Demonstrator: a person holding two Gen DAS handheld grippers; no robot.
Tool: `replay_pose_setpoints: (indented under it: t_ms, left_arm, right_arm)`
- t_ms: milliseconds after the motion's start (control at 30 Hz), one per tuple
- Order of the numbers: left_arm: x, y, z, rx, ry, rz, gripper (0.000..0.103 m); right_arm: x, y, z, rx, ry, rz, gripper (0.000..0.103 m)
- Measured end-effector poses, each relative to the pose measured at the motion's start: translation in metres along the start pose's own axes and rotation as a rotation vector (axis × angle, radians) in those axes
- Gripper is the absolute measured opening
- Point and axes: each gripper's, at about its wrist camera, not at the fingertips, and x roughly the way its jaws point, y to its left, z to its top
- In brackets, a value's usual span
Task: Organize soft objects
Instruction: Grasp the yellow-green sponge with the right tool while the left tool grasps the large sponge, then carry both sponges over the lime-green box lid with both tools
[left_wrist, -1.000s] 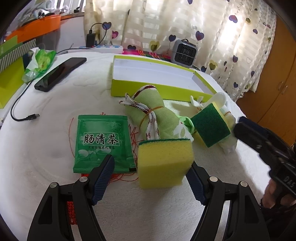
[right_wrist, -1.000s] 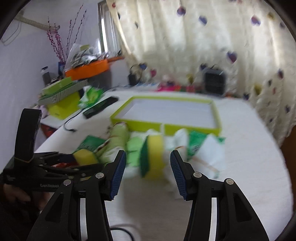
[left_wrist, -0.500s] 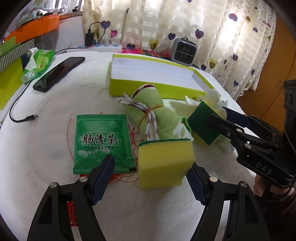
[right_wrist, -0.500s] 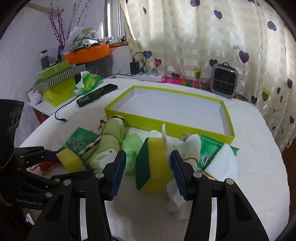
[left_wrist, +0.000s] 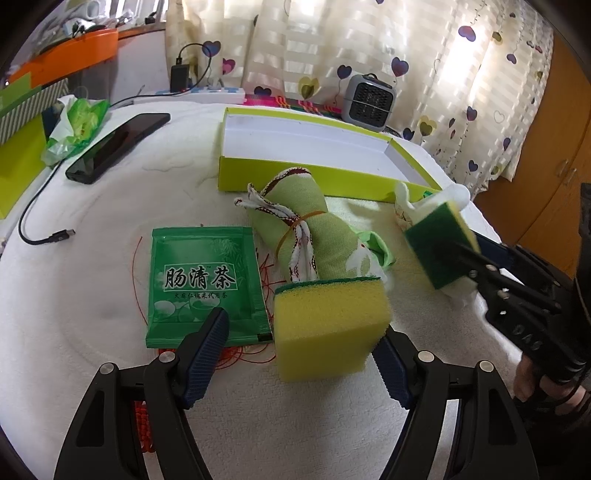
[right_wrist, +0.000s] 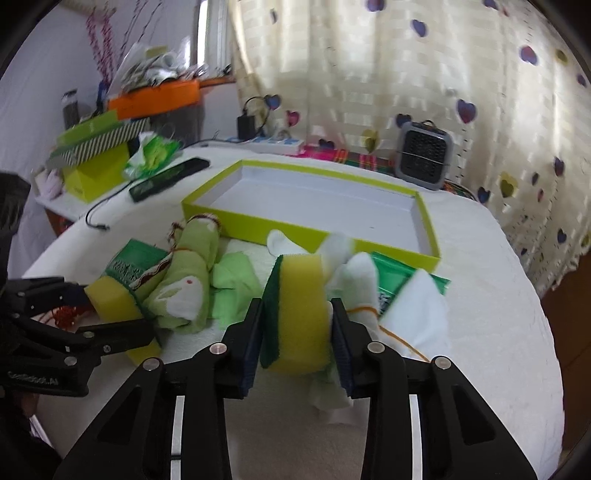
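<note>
My right gripper (right_wrist: 297, 328) is shut on a yellow sponge with a green scrub side (right_wrist: 295, 310), which stands on edge between the pads; it also shows in the left wrist view (left_wrist: 437, 245). My left gripper (left_wrist: 301, 341) is open, with a second yellow sponge (left_wrist: 330, 326) lying between its fingers against the right pad. A rolled green cloth tied with a band (left_wrist: 310, 232) lies behind it. A green tea sachet (left_wrist: 203, 280) lies flat to the left. An open lime-green box (left_wrist: 317, 155) sits farther back.
White socks (right_wrist: 354, 273) and another green sachet (right_wrist: 399, 280) lie to the right of the held sponge. A phone (left_wrist: 118, 146), a cable (left_wrist: 40, 221), a small heater (left_wrist: 369, 98) and red thread (left_wrist: 147, 417) are on the white-covered table.
My right gripper has closed on the green-backed sponge and lifted it slightly. My left gripper has stayed open around the other sponge.
</note>
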Motion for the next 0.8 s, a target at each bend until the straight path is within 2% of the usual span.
replay_pose_setpoints:
  t_ms: [133, 200, 333, 500, 600, 667, 800]
  left_arm:
    - [-0.005, -0.003, 0.003, 0.008, -0.011, -0.025, 0.052]
    - [-0.008, -0.006, 0.005, 0.021, -0.021, -0.021, 0.048]
    - [-0.017, -0.01, 0.011, 0.026, -0.049, -0.033, 0.048]
    - [-0.022, -0.016, 0.014, 0.041, -0.065, -0.038, 0.048]
    - [-0.022, -0.021, 0.014, 0.048, -0.062, -0.043, 0.048]
    - [-0.02, -0.023, 0.013, 0.048, -0.058, -0.046, 0.048]
    - [-0.017, -0.025, 0.012, 0.047, -0.047, -0.043, 0.048]
  right_arm:
    - [-0.014, -0.015, -0.001, 0.109, -0.023, 0.071, 0.035]
    - [-0.021, -0.026, 0.001, 0.185, -0.037, 0.121, 0.035]
    - [-0.035, -0.055, 0.0, 0.345, -0.057, 0.211, 0.035]
    - [-0.04, -0.082, -0.018, 0.455, -0.044, 0.166, 0.036]
    - [-0.046, -0.102, -0.031, 0.553, -0.053, 0.199, 0.036]
    - [-0.049, -0.112, -0.036, 0.586, -0.055, 0.196, 0.039]
    - [-0.052, -0.133, -0.053, 0.665, -0.044, 0.132, 0.042]
